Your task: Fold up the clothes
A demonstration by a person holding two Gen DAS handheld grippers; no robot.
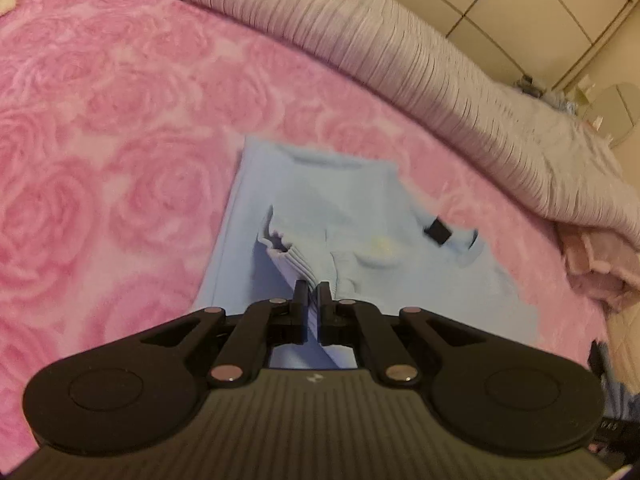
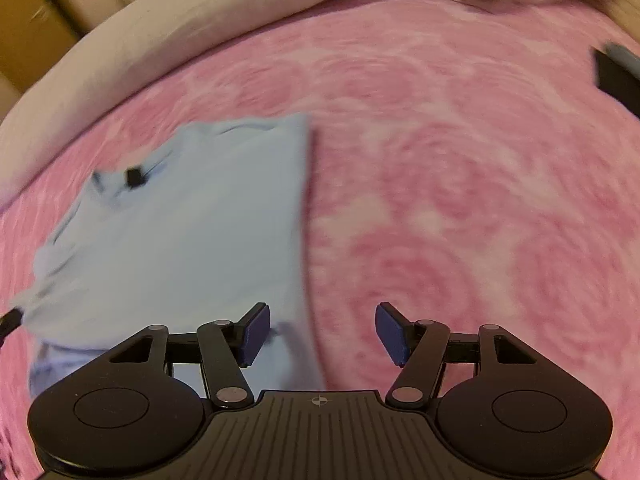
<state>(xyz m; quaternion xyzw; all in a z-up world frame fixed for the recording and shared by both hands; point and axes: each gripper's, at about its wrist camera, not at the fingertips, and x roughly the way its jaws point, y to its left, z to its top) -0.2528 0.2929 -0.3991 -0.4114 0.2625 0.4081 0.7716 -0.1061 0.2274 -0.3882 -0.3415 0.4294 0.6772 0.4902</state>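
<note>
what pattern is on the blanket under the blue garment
Pink roses, tone on tone, across the blanket; sharpest in the left wrist view.

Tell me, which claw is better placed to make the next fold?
Probably the left claw: it is shut on a ribbed edge of the blue garment, lifted off the pink blanket. The right claw is open and holds nothing.

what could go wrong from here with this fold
1. The left gripper is shut on just a narrow ribbed edge of the light blue garment; that small bite could slip out as it lifts.
2. The right gripper is open and holds nothing, so a pull from one side might drag the garment across the pink blanket and undo its straight folded edge.
</note>
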